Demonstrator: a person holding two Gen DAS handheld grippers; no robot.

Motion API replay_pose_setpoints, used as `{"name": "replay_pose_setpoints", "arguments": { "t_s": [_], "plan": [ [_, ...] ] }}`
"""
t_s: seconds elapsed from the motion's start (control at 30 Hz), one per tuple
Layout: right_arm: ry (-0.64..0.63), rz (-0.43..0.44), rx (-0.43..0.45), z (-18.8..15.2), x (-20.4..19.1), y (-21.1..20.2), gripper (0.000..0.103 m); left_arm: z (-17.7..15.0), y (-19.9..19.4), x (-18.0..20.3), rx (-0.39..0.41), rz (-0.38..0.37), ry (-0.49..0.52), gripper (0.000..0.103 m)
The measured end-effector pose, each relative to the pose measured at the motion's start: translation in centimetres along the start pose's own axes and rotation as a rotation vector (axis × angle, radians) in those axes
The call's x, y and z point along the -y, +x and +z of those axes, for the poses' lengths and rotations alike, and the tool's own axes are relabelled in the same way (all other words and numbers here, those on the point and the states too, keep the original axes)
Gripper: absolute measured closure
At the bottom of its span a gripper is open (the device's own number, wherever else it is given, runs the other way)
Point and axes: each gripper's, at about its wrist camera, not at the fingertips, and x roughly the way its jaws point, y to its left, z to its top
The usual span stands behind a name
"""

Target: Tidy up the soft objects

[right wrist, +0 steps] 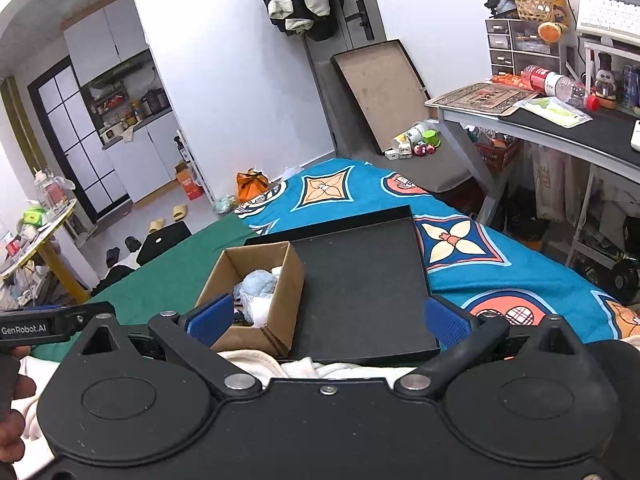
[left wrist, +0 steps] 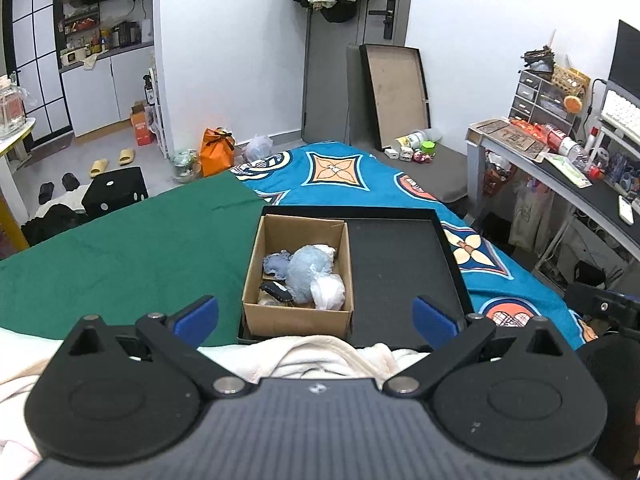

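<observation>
A brown cardboard box (left wrist: 297, 316) stands in the left part of a shallow black tray (left wrist: 396, 264) on the bed. It holds several soft things: a light blue plush (left wrist: 308, 270), a white pouch (left wrist: 329, 291), a grey-blue piece and a dark strip. The box (right wrist: 276, 312) and tray (right wrist: 360, 288) also show in the right wrist view. My left gripper (left wrist: 316, 316) is open and empty, held back from the box. My right gripper (right wrist: 328, 316) is open and empty, over the tray's near edge. A cream fleece cloth (left wrist: 320, 356) lies just below both grippers.
A green cloth (left wrist: 132, 256) covers the bed's left side, a blue patterned sheet (left wrist: 344, 172) the right. A cluttered desk (left wrist: 560, 160) stands at right. The left gripper's body (right wrist: 52, 326) shows at the right wrist view's left edge.
</observation>
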Motion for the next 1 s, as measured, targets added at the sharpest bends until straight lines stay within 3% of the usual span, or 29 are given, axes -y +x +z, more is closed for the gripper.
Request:
{"name": "replay_pose_setpoints", "arguments": {
  "t_s": [1.0],
  "plan": [
    [-0.023, 0.005, 0.006, -3.3, -0.3, -4.1, 0.0, -3.7, -4.2, 1.3, 0.052, 0.011, 0.025, 0.0]
  ]
}}
